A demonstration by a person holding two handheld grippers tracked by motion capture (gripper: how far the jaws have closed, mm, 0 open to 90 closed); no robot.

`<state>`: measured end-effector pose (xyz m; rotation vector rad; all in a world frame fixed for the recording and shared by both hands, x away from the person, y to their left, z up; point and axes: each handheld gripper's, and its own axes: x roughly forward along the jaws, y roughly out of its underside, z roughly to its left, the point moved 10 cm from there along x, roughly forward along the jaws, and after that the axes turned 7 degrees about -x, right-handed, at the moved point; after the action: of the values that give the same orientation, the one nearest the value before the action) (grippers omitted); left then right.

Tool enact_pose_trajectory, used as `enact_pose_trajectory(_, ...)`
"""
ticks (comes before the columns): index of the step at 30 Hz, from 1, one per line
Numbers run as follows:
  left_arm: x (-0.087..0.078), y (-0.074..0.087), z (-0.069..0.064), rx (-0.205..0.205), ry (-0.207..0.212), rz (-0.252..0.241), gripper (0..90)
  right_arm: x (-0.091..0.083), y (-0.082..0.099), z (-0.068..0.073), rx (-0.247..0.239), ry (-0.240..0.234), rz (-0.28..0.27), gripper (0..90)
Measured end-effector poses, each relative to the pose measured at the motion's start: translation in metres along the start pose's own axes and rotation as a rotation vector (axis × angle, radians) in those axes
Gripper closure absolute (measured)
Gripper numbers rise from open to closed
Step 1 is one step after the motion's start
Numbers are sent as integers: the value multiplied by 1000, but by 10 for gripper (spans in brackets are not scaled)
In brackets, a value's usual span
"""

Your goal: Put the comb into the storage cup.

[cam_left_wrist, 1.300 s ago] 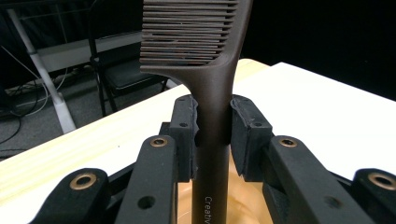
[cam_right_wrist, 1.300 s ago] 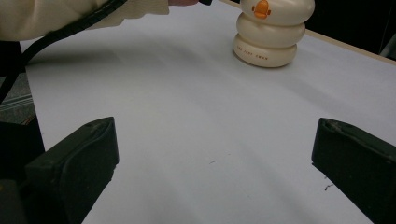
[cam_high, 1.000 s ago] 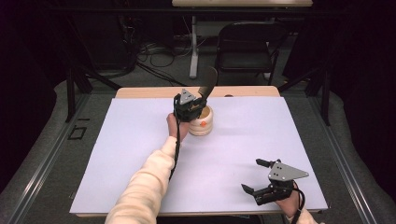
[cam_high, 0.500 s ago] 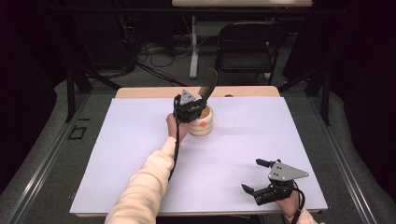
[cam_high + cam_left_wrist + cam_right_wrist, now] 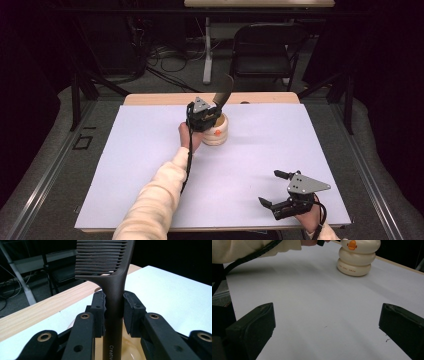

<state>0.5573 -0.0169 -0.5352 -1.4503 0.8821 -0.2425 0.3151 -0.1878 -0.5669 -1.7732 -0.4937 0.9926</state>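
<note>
Left gripper [image 5: 209,116]: clenched on handle of dark comb [image 5: 110,277], above mouth of cream holder [image 5: 218,133]. Comb upright, teeth end [image 5: 223,93] tilted toward far right, handle end down inside holder. Holder: ribbed, 3 rounded tiers, orange duck mark [image 5: 352,244] on side; standing on white sheet [image 5: 260,150] covering table [image 5: 150,98], far centre. Right gripper [image 5: 273,189]: released, jaws spread wide, empty, resting low at near right of sheet, well apart from holder. Cream sleeve [image 5: 155,200] on left arm.

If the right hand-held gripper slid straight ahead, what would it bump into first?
Probably the cream holder, though it sits slightly off-centre; bare white table cover lies before it.
</note>
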Motion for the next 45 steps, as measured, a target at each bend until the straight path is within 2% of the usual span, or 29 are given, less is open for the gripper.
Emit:
enact_pose_trajectory(18, 1, 7, 1, 13, -6, 28, 719, 0, 0, 0, 1, 0, 1, 0)
enact_pose_trajectory(21, 0, 10, 0, 26, -11, 40, 708, 0, 0, 0, 1, 0, 0, 0)
enact_pose_trajectory(24, -2, 12, 1, 22, -7, 36, 625, 0, 0, 0, 0, -1, -1, 0)
enact_pose_trajectory(25, -3, 11, 1, 19, -8, 30, 625, 0, 0, 0, 0, -1, -1, 0)
enact_pose_trajectory(28, -8, 9, 1, 22, -7, 27, 471, 0, 0, 0, 2, 0, 0, 0)
enact_pose_trajectory(29, -10, 8, 1, 21, -5, 23, 471, 0, 0, 0, 2, 0, 0, 0)
enact_pose_trajectory(31, -14, 6, 1, 20, -3, 28, 403, 0, 0, 0, 1, -1, 0, 0)
enact_pose_trajectory(39, -28, 1, 2, 32, -4, 37, 297, 0, 0, 0, 0, 1, 1, 0)
enact_pose_trajectory(43, -37, 2, 1, 55, 8, 81, 238, 1, 0, 0, 2, 1, 2, 0)
enact_pose_trajectory(45, -39, 2, 1, 54, 8, 84, 219, 1, 0, 0, 2, 0, 2, 0)
